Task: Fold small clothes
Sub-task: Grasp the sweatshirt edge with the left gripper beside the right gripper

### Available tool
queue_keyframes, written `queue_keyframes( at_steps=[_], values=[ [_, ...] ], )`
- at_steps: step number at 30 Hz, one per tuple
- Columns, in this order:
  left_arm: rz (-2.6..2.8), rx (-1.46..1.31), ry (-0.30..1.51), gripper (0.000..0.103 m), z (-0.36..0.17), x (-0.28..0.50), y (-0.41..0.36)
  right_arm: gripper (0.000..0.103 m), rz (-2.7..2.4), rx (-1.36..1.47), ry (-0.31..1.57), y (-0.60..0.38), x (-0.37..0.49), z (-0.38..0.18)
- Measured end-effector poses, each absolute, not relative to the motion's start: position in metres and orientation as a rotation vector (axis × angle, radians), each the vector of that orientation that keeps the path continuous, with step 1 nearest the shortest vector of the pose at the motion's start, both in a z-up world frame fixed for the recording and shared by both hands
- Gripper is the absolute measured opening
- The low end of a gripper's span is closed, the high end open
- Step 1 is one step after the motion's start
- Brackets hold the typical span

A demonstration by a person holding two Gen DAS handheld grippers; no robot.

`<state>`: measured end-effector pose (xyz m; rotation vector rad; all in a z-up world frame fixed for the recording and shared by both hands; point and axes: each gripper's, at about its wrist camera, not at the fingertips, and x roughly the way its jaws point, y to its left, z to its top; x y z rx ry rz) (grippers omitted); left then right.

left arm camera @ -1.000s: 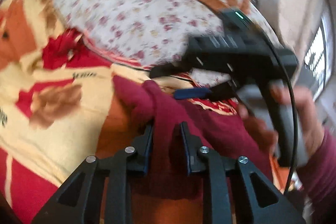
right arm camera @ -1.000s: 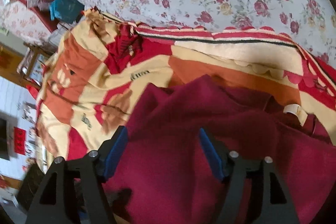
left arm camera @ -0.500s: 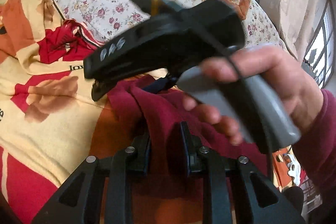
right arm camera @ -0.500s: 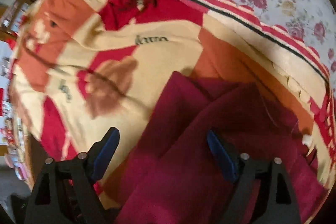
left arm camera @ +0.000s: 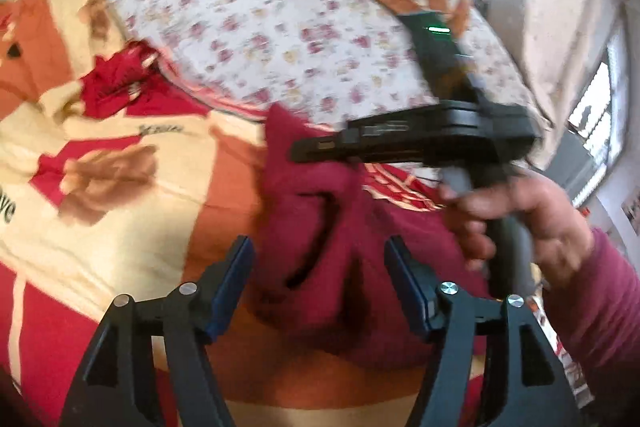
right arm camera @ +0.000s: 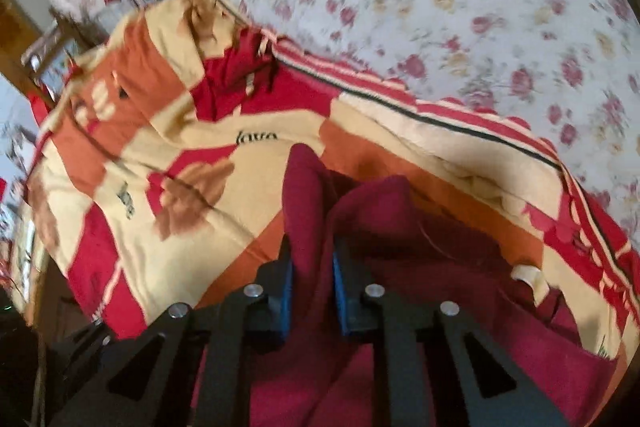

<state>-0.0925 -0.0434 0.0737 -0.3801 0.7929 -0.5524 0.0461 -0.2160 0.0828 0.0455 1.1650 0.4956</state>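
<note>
Released by left fingers [left arm camera: 320, 283], maroon garment [right arm camera: 304, 187] (bunched) now pinched right.

garment: dark red knit top [right arm camera: 400, 307], small
state: crumpled, partly bunched into upright ridges
pose: one fold pinched between the right jaws
place: other bunch loose between the wide left jaws, untouched; rest trails right

Maroon garment [right arm camera: 360, 227]; orange-cream-red blanket [right arm camera: 180, 155]; floral white quilt [right arm camera: 440, 7].
</note>
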Motion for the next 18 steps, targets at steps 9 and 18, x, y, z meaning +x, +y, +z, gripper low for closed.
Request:
queue_keyframes(
  at_steps=[9, 18],
  values=[
    [-0.549, -0.350, 0.885, 0.046, 0.058, -0.081, -0.062, 0.016, 0.508, 0.114, 1.170, -0.227, 0.043, 0.075],
    [-0.602, -0.269, 0.832, 0.006, 0.063, -0.091, -0.082, 0.046, 0.480, 0.097, 1.249, -0.206, 0.056, 0.060]
  ],
)
